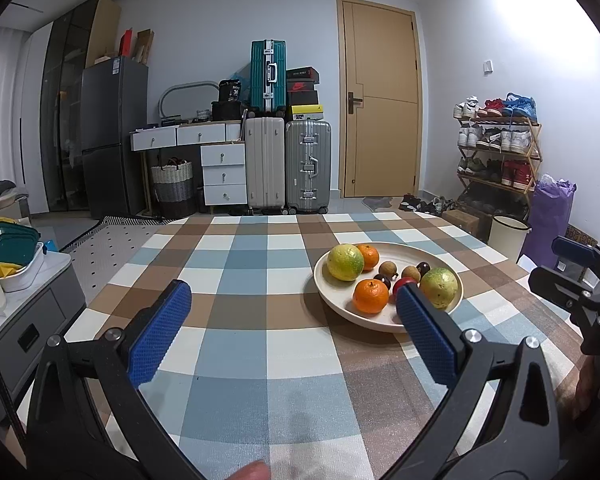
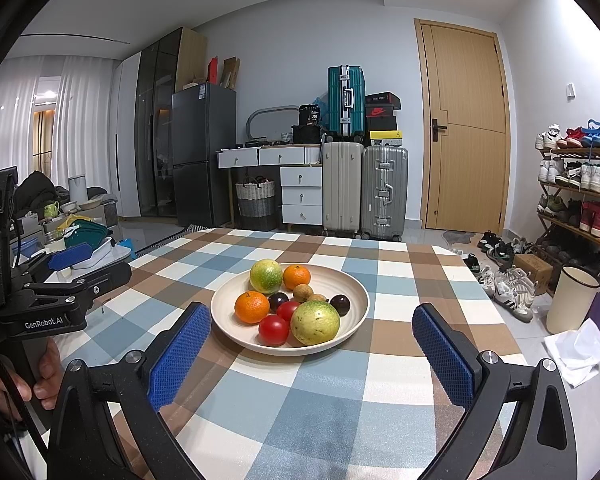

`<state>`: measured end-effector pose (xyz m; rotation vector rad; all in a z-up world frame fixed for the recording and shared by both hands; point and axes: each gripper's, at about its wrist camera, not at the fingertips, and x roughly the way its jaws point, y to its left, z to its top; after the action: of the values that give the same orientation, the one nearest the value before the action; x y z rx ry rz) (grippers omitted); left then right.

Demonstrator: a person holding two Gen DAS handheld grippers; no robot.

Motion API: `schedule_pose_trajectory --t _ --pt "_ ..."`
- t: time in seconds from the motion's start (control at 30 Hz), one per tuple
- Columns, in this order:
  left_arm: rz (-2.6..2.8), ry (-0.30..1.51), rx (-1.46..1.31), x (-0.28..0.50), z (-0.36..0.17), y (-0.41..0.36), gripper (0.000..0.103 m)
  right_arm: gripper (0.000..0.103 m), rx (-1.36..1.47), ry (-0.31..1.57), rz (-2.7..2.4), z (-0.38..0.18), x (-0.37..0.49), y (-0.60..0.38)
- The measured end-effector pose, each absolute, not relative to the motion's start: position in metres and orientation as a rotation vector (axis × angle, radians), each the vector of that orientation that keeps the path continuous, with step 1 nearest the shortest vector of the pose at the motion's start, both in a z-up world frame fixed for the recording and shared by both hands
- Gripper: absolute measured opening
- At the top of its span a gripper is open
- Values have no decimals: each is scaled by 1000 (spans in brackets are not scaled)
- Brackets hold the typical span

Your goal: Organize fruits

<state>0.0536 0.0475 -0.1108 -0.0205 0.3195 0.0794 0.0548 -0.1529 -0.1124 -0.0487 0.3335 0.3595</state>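
While upright, plate [image 2: 228, 334] holds fruits [image 2: 315, 322].

Place: I read this as a lived-in home room.
Ahead of my tools: checked cloth-covered table [image 2: 300, 400].
Far wall: stacked hard-shell suitcases [image 2: 364, 188], white drawer unit [image 2: 302, 196], dark grey fridge [image 2: 202, 152].
Ahead right: tan wooden door [image 2: 466, 128], wooden rack of shoes [image 2: 576, 188].

On the plate [image 2: 356, 280], counted: two green citrus fruits [image 2: 265, 276], two oranges [image 2: 252, 307], two red tomatoes [image 2: 273, 330], two brown longans [image 2: 303, 293], two dark plums [image 2: 340, 304]. One plate is seen.
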Motion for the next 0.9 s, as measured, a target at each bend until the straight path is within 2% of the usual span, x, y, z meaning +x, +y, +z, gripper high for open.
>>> schedule_pose_trajectory --t 0.9 --pt "93 312 -33 56 -115 48 102 103 -49 333 359 -113 55 -153"
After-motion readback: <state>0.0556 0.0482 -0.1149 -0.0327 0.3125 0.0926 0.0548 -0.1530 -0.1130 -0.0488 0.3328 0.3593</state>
